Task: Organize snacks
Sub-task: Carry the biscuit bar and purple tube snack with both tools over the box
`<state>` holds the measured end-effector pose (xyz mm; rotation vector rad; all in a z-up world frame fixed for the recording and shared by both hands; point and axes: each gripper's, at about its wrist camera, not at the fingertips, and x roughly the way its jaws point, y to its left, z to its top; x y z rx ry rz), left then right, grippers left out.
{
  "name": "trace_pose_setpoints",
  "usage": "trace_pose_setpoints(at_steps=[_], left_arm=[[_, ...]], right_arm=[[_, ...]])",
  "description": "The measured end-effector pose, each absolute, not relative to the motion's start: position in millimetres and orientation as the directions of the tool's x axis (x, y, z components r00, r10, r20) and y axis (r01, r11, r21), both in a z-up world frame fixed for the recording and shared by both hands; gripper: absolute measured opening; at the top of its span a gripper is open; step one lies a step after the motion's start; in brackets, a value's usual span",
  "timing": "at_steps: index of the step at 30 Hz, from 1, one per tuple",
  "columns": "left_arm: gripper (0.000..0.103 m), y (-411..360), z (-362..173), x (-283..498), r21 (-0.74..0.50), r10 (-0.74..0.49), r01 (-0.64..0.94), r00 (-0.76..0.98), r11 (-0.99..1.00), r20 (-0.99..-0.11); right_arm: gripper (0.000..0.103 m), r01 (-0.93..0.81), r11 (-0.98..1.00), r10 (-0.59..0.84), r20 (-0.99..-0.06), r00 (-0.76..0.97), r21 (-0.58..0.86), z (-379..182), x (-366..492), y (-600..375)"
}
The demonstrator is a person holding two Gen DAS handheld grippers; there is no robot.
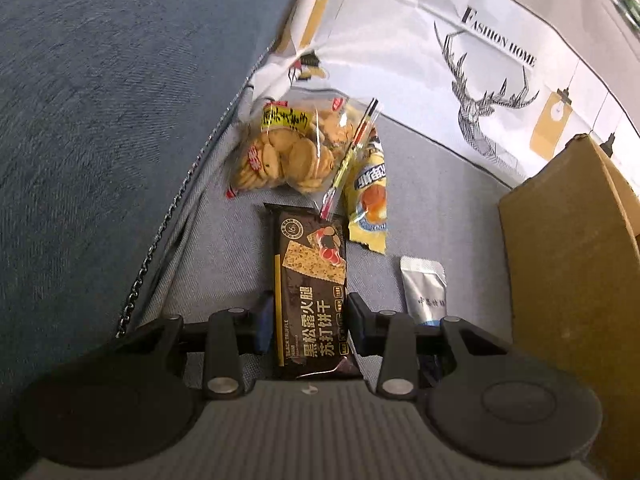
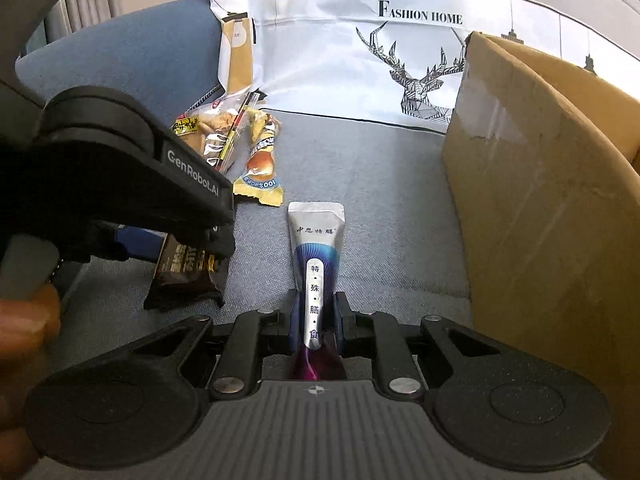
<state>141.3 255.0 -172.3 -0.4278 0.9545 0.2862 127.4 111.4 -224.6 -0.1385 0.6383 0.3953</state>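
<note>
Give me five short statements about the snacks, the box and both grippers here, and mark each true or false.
1. The left gripper grips the dark brown cracker packet. True.
2. The right gripper is empty. False: it is shut on the silver and blue sachet.
3. The brown cardboard box stands right of the sachet. True.
4. The clear bag of round biscuits lies inside the box. False: it lies on the grey-blue cushion.
5. The yellow snack packet lies beside the biscuit bag. True.
</note>
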Motion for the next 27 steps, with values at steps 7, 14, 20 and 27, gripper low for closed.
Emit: trace_pose_setpoints(at_steps=[7,14,20,27], left_arm=[[0.041,257.6,-171.6,142.5,-0.229,0.053,-0.416,0.564,0.88,-0.824],[0.041,251.4,-166.0,127.3,-0.257,0.001,-0.386,0.557,0.886,-0.831],[0.04,240.1,-154.8,129.9,-0.263,-0.035,-0.334,0.557,0.905,-0.83],[0.041,249.7,-145.4,141.8,-0.269,-0.006,-0.362,0.586,0.892,-0.81]], right_arm=[[0.017,-0.399,0.917,0.336,-0.584,0.739,0.022,-226.5,124.0,107.5],[0.017,-0.4,0.916,0.334,-0.59,0.736,0.02,-211.2,112.3,86.1],[0.016,-0.361,0.928,0.35,-0.565,0.747,0.097,-193.8,104.9,78.5],[0.016,-0.346,0.93,0.354,-0.557,0.751,0.124,-184.2,118.3,81.0]])
